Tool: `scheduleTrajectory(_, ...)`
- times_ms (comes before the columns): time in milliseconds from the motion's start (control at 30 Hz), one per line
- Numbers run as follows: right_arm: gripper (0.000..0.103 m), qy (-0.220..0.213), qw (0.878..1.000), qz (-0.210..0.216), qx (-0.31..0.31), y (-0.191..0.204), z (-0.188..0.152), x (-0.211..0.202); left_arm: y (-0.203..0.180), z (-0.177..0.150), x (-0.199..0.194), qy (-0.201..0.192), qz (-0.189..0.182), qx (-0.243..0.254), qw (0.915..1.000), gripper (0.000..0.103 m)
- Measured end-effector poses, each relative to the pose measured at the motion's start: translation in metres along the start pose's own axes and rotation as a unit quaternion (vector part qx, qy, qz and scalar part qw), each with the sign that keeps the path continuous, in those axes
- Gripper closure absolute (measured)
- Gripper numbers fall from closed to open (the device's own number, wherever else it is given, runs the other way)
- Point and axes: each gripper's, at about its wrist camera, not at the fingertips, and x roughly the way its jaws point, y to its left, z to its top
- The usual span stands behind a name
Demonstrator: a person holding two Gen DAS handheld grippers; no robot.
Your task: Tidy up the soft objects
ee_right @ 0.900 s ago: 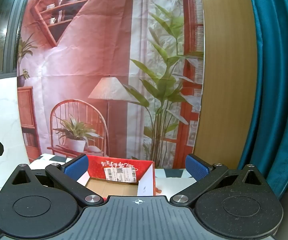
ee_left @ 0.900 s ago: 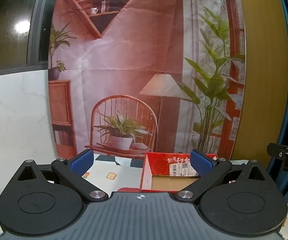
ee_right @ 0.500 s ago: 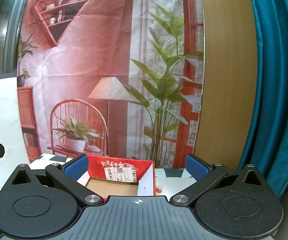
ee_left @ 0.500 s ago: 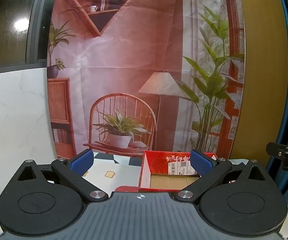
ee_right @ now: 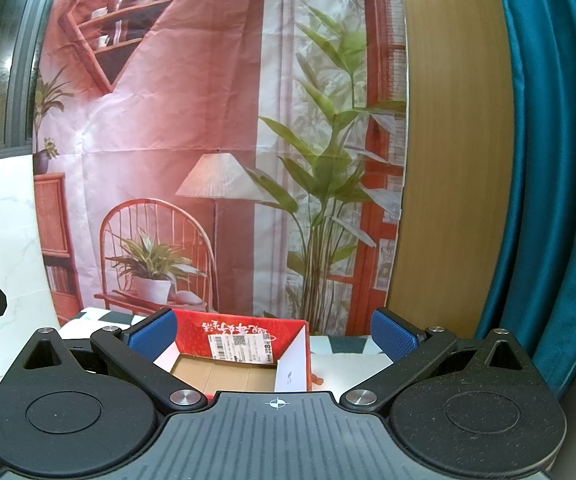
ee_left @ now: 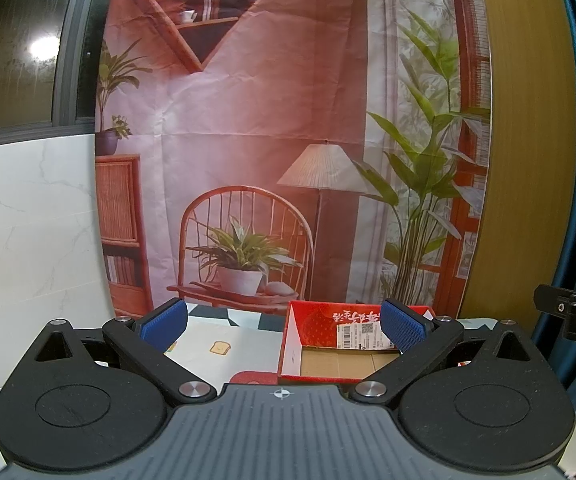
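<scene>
The red box (ee_left: 320,354) sits open on the desk (ee_left: 224,338) with only bare cardboard showing inside, so the tidying looks barely begun, and no soft things are in sight from here. The left claw (ee_left: 284,326) and right claw (ee_right: 274,332) both stand wide, holding and touching nothing.

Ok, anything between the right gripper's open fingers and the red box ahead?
Nothing shows there: in the right wrist view the right gripper is open and empty, and the red box appears directly beyond its fingers.
</scene>
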Motion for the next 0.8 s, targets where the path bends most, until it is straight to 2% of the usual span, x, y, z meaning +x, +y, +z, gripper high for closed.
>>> scheduleTrajectory(800,0.0,0.001,1.0,0.001,0.001,-0.0009,0.0006,0.0008,0.0017,-0.0003,0.0008,0.002,0.004,-0.005,1.0,0.0)
